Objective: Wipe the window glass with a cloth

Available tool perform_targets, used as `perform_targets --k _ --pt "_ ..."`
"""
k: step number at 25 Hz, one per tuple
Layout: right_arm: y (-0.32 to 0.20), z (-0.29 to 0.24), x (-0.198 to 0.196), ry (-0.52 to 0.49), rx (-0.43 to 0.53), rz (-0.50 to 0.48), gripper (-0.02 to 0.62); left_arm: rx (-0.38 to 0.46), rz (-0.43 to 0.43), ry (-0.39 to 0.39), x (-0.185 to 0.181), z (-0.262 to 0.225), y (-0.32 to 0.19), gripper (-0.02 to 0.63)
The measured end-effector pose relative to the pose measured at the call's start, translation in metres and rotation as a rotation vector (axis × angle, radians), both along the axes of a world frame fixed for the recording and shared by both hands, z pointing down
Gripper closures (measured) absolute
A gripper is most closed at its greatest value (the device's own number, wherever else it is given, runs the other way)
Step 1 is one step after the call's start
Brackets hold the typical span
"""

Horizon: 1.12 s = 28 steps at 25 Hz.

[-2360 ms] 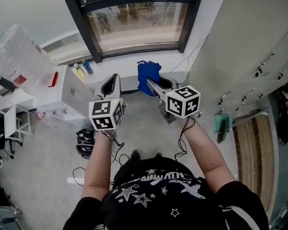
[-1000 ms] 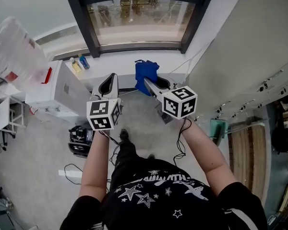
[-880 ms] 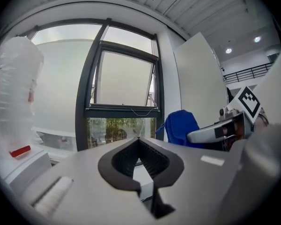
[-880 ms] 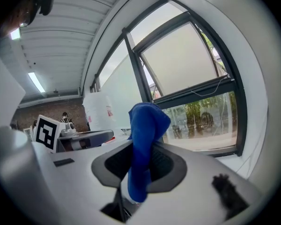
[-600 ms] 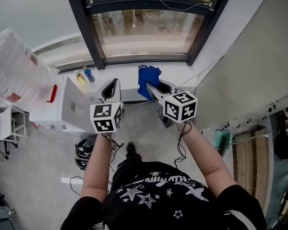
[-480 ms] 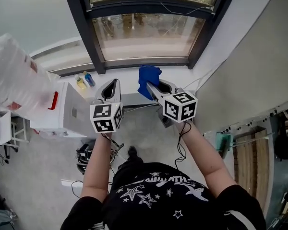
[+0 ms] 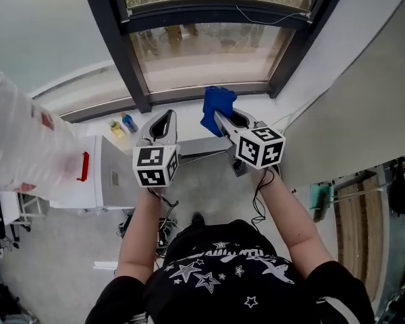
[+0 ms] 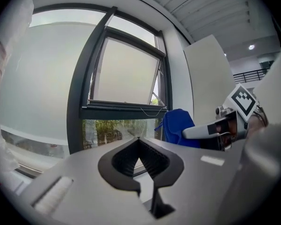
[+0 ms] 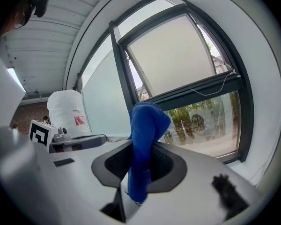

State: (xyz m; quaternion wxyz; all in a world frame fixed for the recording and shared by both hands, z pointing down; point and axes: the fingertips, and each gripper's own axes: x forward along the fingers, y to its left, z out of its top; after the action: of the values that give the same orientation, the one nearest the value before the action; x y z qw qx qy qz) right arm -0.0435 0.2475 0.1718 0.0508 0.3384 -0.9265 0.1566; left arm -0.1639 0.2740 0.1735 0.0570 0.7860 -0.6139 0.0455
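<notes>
A dark-framed window (image 7: 209, 49) fills the wall ahead, its lower glass pane (image 9: 210, 125) showing trees outside. My right gripper (image 7: 219, 112) is shut on a blue cloth (image 7: 217, 103) that stands up bunched from its jaws (image 9: 145, 139), held short of the glass near the sill. My left gripper (image 7: 163, 120) sits beside it to the left, shut with nothing between its jaws (image 8: 139, 142). In the left gripper view the blue cloth (image 8: 178, 125) and right gripper show at the right.
A white sill (image 7: 182, 110) runs under the window, with two small bottles (image 7: 121, 125) at its left. A white cabinet (image 7: 101, 177) and a big clear plastic bag (image 7: 20, 140) stand at left. A white wall (image 7: 351, 86) closes the right side. Cables lie on the floor.
The person has stepped closer to the window. Both grippers have moved forward and slightly up toward the glass, the cloth still held in the right one.
</notes>
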Motion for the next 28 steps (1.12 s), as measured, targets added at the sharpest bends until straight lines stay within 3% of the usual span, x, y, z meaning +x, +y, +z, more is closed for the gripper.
perform_targets --k 6,13,19,28 --pt "-0.017 0.008 0.004 0.026 -0.018 0.034 0.512 -0.022 0.013 0.042 -0.007 0.012 -0.02 0.598" --pt "-0.061 0.018 0.016 -0.017 -0.067 0.051 0.512 -0.021 -0.019 0.009 -0.012 0.009 -0.046 0.598" --pt "-0.124 0.024 0.006 -0.041 -0.076 -0.024 0.512 -0.012 -0.089 -0.02 -0.019 0.006 -0.09 0.598" --pt "-0.22 0.038 0.015 -0.035 -0.104 -0.126 0.512 -0.045 -0.171 0.009 0.0 0.015 -0.162 0.598"
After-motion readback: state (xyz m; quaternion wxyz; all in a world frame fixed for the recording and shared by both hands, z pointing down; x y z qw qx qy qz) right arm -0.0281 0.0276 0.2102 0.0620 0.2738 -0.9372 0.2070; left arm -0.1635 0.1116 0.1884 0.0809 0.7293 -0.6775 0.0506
